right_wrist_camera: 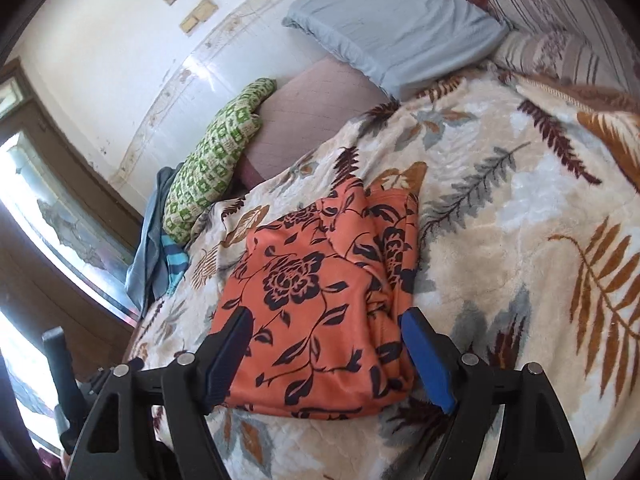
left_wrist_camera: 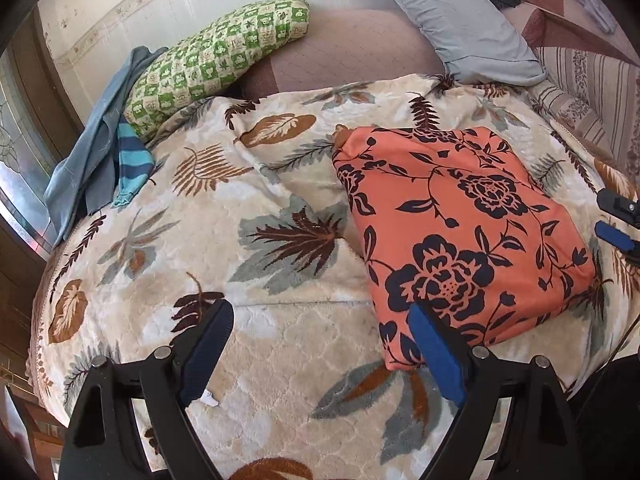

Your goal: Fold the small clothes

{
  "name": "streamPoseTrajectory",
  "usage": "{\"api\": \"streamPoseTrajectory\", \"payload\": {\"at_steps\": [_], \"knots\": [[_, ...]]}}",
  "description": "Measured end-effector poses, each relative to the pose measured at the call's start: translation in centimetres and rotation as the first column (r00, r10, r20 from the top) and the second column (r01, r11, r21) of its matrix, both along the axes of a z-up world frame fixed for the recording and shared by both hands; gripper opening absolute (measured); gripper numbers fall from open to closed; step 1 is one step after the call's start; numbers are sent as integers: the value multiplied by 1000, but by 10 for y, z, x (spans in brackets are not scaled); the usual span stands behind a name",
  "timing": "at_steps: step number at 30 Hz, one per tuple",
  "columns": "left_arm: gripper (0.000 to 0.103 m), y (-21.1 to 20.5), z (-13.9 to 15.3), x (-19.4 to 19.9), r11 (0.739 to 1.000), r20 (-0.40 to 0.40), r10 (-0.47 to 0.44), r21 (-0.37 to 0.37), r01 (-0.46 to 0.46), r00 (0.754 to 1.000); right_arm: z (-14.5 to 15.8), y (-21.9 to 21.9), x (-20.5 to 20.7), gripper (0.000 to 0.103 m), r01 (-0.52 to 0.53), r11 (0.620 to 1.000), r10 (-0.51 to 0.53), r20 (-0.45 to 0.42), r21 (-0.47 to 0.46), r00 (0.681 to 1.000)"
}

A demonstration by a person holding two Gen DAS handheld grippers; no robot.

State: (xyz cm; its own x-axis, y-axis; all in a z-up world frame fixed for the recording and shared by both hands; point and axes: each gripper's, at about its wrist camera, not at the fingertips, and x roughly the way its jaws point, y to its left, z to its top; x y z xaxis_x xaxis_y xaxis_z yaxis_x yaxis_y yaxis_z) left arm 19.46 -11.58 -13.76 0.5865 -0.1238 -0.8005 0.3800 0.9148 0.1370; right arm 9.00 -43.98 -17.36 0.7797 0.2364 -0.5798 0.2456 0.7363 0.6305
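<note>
Left wrist view: the left gripper [left_wrist_camera: 320, 344] gapes wide, empty; the folded orange floral garment [left_wrist_camera: 452, 236] lies at 3 o'clock on the leaf-print blanket [left_wrist_camera: 224, 216].

Right wrist view: the right gripper [right_wrist_camera: 326, 354], spread wide and empty, hovers over the garment's [right_wrist_camera: 316, 300] rumpled, layered 6 o'clock edge.

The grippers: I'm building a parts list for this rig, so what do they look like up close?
Both match. The left gripper and right gripper each have black plastic arms with triangular cut-outs and round silver pivot pins. Each carries two flat fingers faced with blue pads, one looking darker in shade. A thin dark cable shows at the left view's right edge.
</note>
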Motion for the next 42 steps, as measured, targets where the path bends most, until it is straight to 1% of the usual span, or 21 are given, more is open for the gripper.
{"api": "streamPoseTrajectory", "payload": {"at_steps": [1,3,4,5,7,9,13,15,18,21,23,25,28,31,33,34,37,39,41,42], "knots": [[89,-2,0,6,1000,-6,1,-5,-1,1000,-8,-11,5,80,8,999,-7,-20,52,1000],[89,-6,1,18,1000,-11,13,-8,-13,1000,-21,-30,12,79,18,987,-13,-30,160,999],[89,-8,0,23,1000,-17,16,-14,-16,1000,-26,-36,17,79,13,979,-7,-28,202,1000],[89,-12,-1,29,1000,-30,13,-25,-14,999,-29,-40,21,79,9,974,-2,-31,226,1000],[89,-19,-6,40,998,-74,7,-58,-11,997,-35,-43,30,79,11,973,2,-59,230,998],[89,-26,-13,50,994,-128,-14,-111,-1,992,-38,-46,37,79,-6,969,21,-58,249,998],[89,-38,-31,65,980,-230,-37,-201,-10,972,-43,-50,50,79,-22,960,43,-69,278,997],[89,-41,-39,70,974,-262,-29,-222,-31,965,-48,-51,57,79,-36,952,63,-80,305,995],[89,-43,-47,74,958,-298,-54,-285,-35,953,-49,-46,68,79,-55,957,87,-102,285,991],[89,-44,-51,76,932,-332,-108,-363,-21,937,-53,-39,78,79,-80,953,117,-113,291,987],[89,-46,-54,78,917,-349,-137,-398,-14,927,-53,-30,84,79,-111,951,149,-114,287,982],[89,-47,-57,81,913,-356,-138,-407,-20,924,-50,-19,89,79,-135,959,169,-120,250,978],[89,-48,-65,85,901,-369,-154,-434,-23,917,-49,-6,95,79,-164,963,194,-128,214,973],[88,-48,-74,89,887,-380,-171,-461,-26,909,-53,0,101,78,-171,970,199,-161,172,967],[86,-47,-80,93,871,-393,-176,-489,-43,903,-60,1,108,77,-165,974,193,-197,153,961],[84,-46,-82,95,865,-390,-177,-499,-46,903,-64,1,113,76,-164,976,193,-215,146,957],[78,-46,-82,96,859,-371,-191,-511,-28,909,-70,2,122,75,-167,976,196,-223,143,955],[73,-42,-82,97,849,-356,-202,-528,-18,913,-68,4,124,69,-170,977,196,-226,127,954],[63,-37,-83,97,832,-340,-202,-554,-22,919,-61,11,124,53,-178,980,195,-218,91,956],[61,-34,-83,97,822,-333,-201,-569,-26,921,-56,16,124,49,-185,981,193,-210,58,958]]}}
